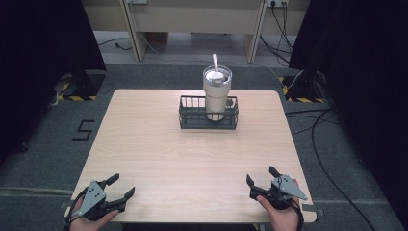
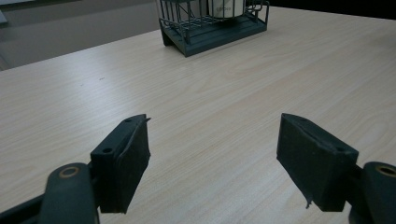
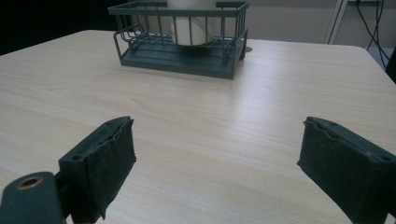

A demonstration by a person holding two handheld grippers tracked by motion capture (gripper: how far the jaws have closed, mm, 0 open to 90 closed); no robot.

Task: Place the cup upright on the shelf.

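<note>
The cream steel tumbler (image 1: 216,94) (upright in its dark wire basket (image 1: 208,113)) stands well ahead of both empty, wide-apart claws, nearer the right gripper (image 1: 262,182) than the left gripper (image 1: 121,186).

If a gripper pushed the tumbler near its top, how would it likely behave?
The tumbler is tall and narrows toward its base, so it would probably tip rather than slide. The low wire basket around its foot may catch the base and worsen that. Its smooth wall looks slippery, and the straw would likely wobble.
</note>
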